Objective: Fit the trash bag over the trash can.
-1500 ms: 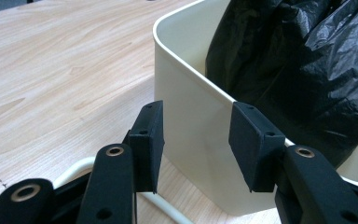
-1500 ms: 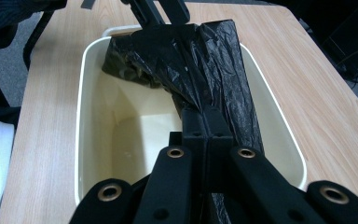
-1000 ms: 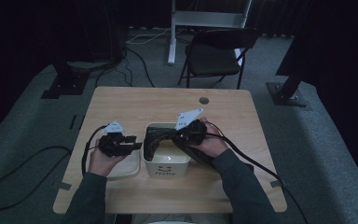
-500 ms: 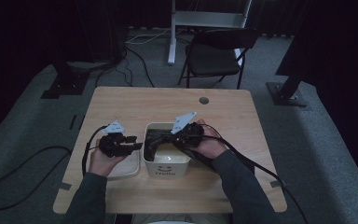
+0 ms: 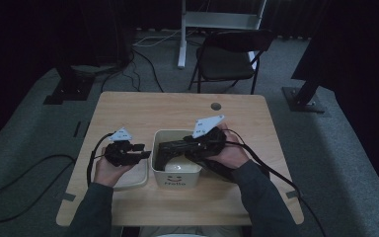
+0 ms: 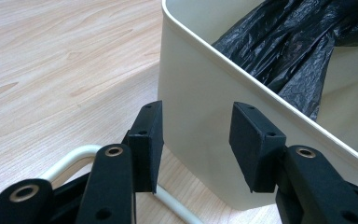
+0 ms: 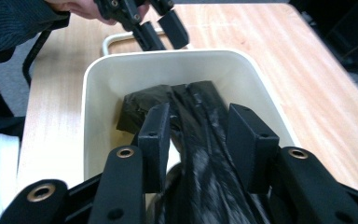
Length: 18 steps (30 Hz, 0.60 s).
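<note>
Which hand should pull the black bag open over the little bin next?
Probably the right. The right gripper is over the bin, and its jaws, which have just been opening, have the black bag between them. The left gripper waits open outside the bin's wall, away from the bag.

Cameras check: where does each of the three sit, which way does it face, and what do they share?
High view: above the person's side, looking forward and down on the table; both forearms, left gripper, right gripper.
Left gripper view: rides that gripper, facing the bin's outer wall; open jaws.
Right gripper view: rides that gripper, looking into the bin; jaws just opening around the black bag; left gripper beyond.
Shared: bin and bag.
</note>
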Motion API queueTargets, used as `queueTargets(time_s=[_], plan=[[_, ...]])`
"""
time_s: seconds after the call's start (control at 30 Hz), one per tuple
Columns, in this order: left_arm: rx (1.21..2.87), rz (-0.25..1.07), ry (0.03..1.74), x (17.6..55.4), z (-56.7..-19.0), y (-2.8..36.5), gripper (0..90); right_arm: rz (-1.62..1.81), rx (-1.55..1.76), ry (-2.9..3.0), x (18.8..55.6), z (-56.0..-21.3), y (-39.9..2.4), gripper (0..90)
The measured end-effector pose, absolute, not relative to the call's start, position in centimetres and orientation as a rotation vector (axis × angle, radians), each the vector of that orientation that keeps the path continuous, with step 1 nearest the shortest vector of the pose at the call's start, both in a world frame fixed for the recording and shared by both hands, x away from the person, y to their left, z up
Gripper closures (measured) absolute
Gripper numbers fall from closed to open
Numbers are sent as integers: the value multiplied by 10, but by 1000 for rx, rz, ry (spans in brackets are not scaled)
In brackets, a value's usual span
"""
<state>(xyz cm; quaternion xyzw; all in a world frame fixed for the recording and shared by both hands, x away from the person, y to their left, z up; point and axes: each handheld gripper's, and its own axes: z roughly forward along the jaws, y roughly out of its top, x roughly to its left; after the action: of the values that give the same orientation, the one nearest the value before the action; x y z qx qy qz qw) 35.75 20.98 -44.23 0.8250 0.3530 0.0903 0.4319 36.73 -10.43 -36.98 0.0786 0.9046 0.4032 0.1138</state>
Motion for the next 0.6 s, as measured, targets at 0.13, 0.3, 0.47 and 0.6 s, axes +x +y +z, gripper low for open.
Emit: queueTargets(time_s=[0.13,0.3,0.47,0.6], plan=[[2056,225,879,357,-442,210,553,1186,278,2616,367,-368,-122,600],[2060,222,879,358,-443,208,553,1163,343,2588,364,-371,-147,601],[2059,223,877,358,-442,209,553,1147,398,2586,357,-376,-169,567],[2055,224,880,358,-442,210,553,1127,423,2583,347,-384,-187,542]])
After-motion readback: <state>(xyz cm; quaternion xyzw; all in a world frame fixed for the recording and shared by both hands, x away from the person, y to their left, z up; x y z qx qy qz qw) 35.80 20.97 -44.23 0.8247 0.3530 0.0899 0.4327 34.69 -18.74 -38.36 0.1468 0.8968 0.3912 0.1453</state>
